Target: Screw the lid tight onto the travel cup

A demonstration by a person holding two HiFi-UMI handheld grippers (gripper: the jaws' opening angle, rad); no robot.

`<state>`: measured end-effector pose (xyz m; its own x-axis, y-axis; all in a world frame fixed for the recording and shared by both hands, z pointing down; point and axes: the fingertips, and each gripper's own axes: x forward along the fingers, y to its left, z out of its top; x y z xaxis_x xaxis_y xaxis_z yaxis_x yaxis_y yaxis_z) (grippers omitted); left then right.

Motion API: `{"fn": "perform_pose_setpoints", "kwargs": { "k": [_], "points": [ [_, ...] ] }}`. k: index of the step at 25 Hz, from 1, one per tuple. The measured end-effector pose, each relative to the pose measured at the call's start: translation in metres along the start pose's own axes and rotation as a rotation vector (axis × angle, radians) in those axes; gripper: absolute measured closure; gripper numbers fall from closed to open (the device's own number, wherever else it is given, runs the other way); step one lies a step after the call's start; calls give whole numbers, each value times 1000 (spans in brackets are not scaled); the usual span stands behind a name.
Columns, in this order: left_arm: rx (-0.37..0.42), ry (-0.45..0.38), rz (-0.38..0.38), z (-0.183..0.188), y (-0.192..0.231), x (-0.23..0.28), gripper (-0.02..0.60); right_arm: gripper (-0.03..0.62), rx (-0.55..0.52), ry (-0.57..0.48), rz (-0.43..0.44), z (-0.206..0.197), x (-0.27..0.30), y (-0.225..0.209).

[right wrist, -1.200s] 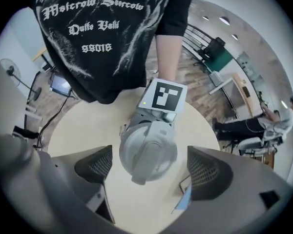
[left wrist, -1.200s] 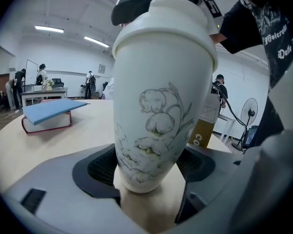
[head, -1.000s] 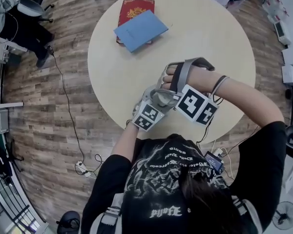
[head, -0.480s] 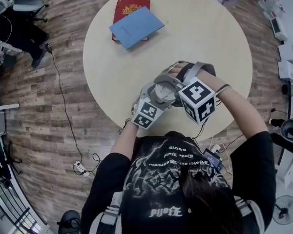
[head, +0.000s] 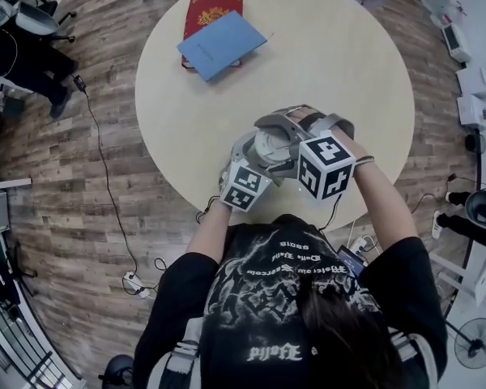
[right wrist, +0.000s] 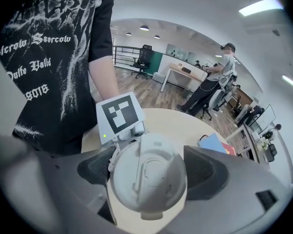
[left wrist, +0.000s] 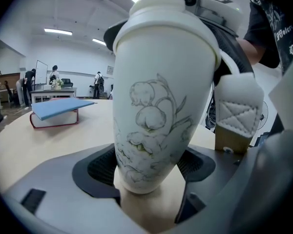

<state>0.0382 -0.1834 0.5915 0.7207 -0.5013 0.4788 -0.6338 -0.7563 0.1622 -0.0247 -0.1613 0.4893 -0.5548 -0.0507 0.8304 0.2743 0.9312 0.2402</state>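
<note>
A: What has changed around the travel cup (left wrist: pixel 156 111)?

B: The right gripper (right wrist: pixel 149 172) has rolled round above it. Its marker cube (head: pixel 326 167) lay out to the cup's right a second ago and now sits turned and drawn in close. Its jaws clamp the lid (right wrist: pixel 147 179) from both sides, so the lid has probably turned with them.

A: And the cup itself?

B: It has kept still. The left gripper (left wrist: pixel 151 174) pinches its lower body between both pads. That reads as one twist of the screwing made, though no view tells whether the lid is tight.

A: Is there room for another twist?

B: The table (head: pixel 348 63) edge and the person's chest lie just behind the cup, so the right forearm is cramped there. Beyond the cup the top is bare as far as the blue book (head: pixel 221 44) on the red book (head: pixel 213 10), both well apart from it.
</note>
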Motion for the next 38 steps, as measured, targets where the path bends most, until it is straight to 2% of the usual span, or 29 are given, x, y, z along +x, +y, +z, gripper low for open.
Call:
{"fn": "perform_pose_setpoints", "kwargs": {
  "k": [4,7,9,11,13,16,18,23,26,28,31,34,38],
  "points": [
    [2,11,-4,0,-2,1,189,149,61,-15,-45,0,0,-3],
    [6,24,-15,-1,-2,-2,189,132,125,13,-55,-1,0,-4],
    [-31,23,-24,-1,-2,-1,189,104,180,-11,-52,1,-5,-2],
    [-103,24,-41,-4,-6,1,189,86,265,-80,-69,4,-17,-2],
    [-129,32,-39,-6,-5,0,189,71,358,-178,-125,9,-34,-10],
    [-90,62,-2,-8,2,-8,187,71,487,-314,-250,9,-61,-22],
    [-92,64,12,-9,2,-18,187,72,561,-376,-325,2,-76,-21],
    [-196,7,39,6,0,-45,187,103,643,-465,-501,-18,-105,-11],
    [-202,-21,96,10,-1,-58,187,103,674,-524,-602,-27,-115,-1],
    [-192,-39,129,11,-5,-69,187,103,735,-534,-656,-35,-117,12],
    [-171,-70,153,14,-13,-85,187,103,810,-490,-707,-52,-113,33],
    [-172,-98,165,13,-23,-97,187,103,844,-450,-707,-63,-101,57],
    [-200,-138,194,10,-34,-111,187,111,978,-450,-724,-86,-84,90]
  ]
}}
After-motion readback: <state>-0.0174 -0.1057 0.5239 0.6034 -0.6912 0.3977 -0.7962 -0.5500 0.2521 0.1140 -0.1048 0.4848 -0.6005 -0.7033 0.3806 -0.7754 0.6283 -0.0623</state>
